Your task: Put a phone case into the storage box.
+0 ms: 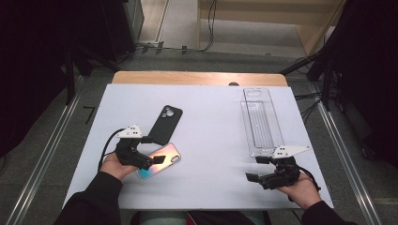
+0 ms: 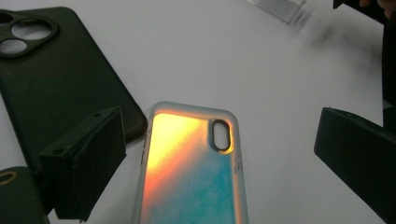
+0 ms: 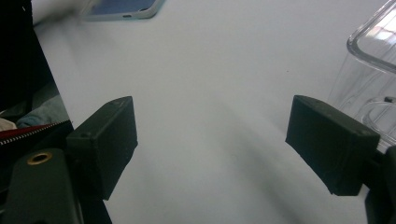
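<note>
An iridescent phone case (image 1: 162, 159) lies back up on the white board (image 1: 211, 140), and its orange and teal back (image 2: 187, 172) shows close up in the left gripper view. A black phone case (image 1: 165, 124) lies just beyond it, their corners close together (image 2: 60, 79). My left gripper (image 1: 152, 150) is open and low over the iridescent case, one jaw on each side of its camera end (image 2: 222, 154). My right gripper (image 1: 257, 168) is open near the front right over bare board (image 3: 224, 149), holding nothing.
A long clear plastic tray (image 1: 259, 122) lies at the right, its near end just beyond my right gripper and its wall (image 3: 373, 70) beside the right jaw. The board's front edge runs close to both hands. Cables and dark stands surround the table.
</note>
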Demonstrator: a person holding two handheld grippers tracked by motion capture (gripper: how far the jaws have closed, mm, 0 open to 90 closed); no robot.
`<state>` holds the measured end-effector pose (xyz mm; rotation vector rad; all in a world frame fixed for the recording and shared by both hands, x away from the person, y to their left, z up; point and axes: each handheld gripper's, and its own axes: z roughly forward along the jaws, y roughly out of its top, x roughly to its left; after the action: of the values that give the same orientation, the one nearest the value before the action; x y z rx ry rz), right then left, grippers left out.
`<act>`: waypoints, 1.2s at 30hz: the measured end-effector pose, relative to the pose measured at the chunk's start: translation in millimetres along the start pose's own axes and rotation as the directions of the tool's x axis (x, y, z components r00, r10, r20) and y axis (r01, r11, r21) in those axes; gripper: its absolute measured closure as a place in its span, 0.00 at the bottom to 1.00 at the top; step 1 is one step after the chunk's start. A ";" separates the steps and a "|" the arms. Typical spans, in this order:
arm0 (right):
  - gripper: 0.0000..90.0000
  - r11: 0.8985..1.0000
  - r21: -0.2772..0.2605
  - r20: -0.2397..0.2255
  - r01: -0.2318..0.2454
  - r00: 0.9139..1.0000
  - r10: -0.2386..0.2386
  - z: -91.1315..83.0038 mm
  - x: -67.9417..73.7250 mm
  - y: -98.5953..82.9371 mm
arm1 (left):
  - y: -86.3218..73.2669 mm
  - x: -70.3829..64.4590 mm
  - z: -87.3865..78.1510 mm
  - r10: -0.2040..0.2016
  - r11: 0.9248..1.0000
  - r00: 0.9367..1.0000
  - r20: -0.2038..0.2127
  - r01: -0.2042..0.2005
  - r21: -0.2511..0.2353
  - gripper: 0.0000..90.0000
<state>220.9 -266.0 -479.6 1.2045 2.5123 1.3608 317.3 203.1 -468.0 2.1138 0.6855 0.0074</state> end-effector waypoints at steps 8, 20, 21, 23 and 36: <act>0.16 1.000 -0.001 0.000 0.002 1.000 -0.002 -0.6 0.2 0.0 | -6.6 0.0 4.9 0.023 0.999 1.000 -0.017 -0.022 0.031 0.05; 0.16 1.000 0.002 0.007 -0.002 1.000 0.002 -1.1 -0.2 -0.1 | -21.6 3.8 9.4 0.027 0.994 0.998 -0.053 -0.021 0.104 0.05; 0.16 1.000 0.002 0.007 -0.002 1.000 0.002 -1.1 -0.2 -0.1 | -22.0 3.9 10.1 0.032 0.994 0.998 -0.055 -0.026 0.109 0.05; 0.16 1.000 0.001 0.006 -0.001 1.000 0.001 -1.0 -0.1 -0.1 | -22.5 3.3 11.8 0.038 0.992 0.998 -0.057 -0.030 0.122 0.05; 0.16 1.000 0.004 0.004 -0.003 1.000 0.003 -0.2 -0.2 -0.5 | -29.3 -6.5 23.6 0.111 0.979 0.989 -0.096 -0.092 0.183 0.05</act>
<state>220.7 -266.4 -479.9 1.2107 2.5130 1.3537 304.0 195.5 -503.0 2.3320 0.6603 0.1194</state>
